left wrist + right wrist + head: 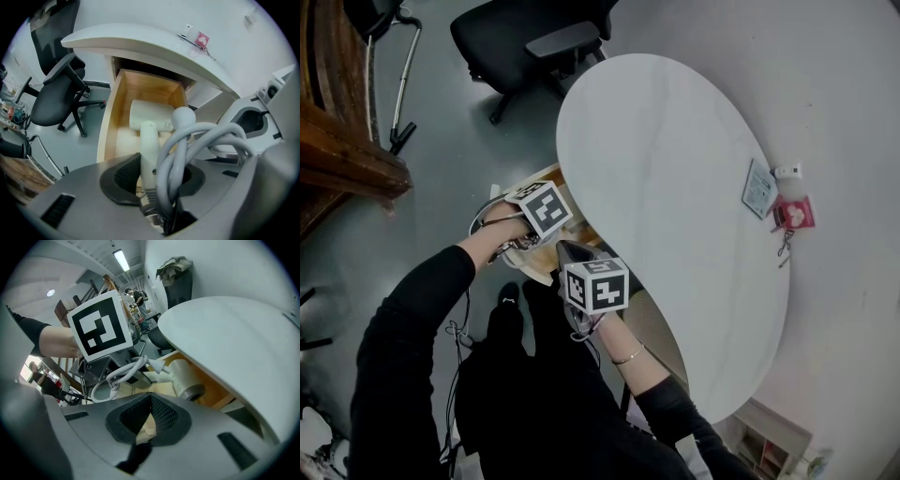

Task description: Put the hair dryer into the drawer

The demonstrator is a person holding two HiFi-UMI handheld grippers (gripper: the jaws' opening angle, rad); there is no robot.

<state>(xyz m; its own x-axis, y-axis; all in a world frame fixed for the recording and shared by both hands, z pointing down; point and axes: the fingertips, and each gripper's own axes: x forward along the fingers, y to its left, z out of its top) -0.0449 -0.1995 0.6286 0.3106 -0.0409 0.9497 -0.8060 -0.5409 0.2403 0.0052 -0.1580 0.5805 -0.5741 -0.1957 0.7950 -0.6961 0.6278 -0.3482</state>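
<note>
- Currently, left gripper: I hold its jaws clamped on the hair dryer handle and the bunched cord, so nothing trails.
- Hair dryer: barrel low inside the open wooden drawer; whether it touches the floor, I cannot tell.
- Right gripper: jaws together, empty, just beside.
- Clearance: tabletop rim overhangs the drawer's back; bare floor left of the barrel; side walls close.

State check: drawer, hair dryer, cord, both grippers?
drawer: open.
hair dryer: head inside the drawer, handle clamped.
cord: coiled, bunched against the handle.
left gripper: shut on hair dryer.
right gripper: jaws together, empty.
</note>
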